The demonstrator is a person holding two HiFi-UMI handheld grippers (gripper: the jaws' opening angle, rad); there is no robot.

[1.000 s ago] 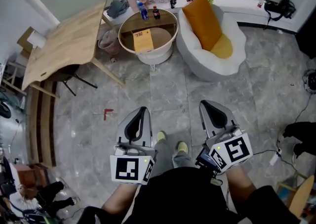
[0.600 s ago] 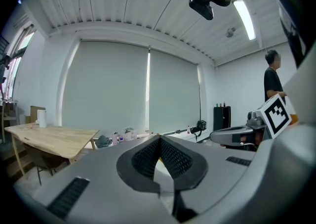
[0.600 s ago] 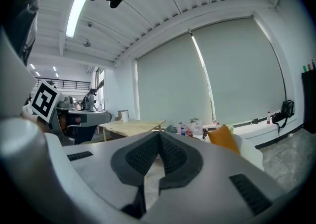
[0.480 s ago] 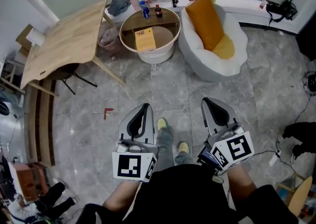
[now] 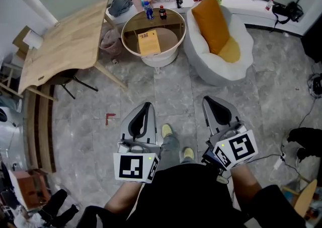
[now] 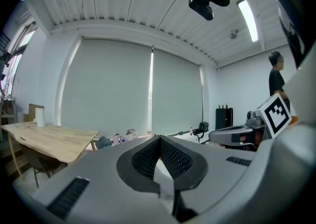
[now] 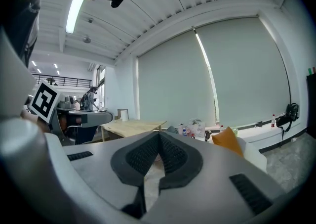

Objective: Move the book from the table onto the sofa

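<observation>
One tan rectangular book [image 5: 149, 42] lies flat on the round white-rimmed counter [image 5: 160, 62], beside the white sofa [image 5: 229, 71]. My left gripper [image 5: 145, 107] and right gripper [image 5: 208, 101] hang well apart from it, jaws together, empty.

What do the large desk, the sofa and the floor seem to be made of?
The large desk looks like pale wood with a matt finish: grain lines show. The sofa seems to be soft white fabric or similar, judging by its puffy, rounded form. The floor appears to be polished grey stone or marble-look tile: veins, joints and a faint sheen.
</observation>
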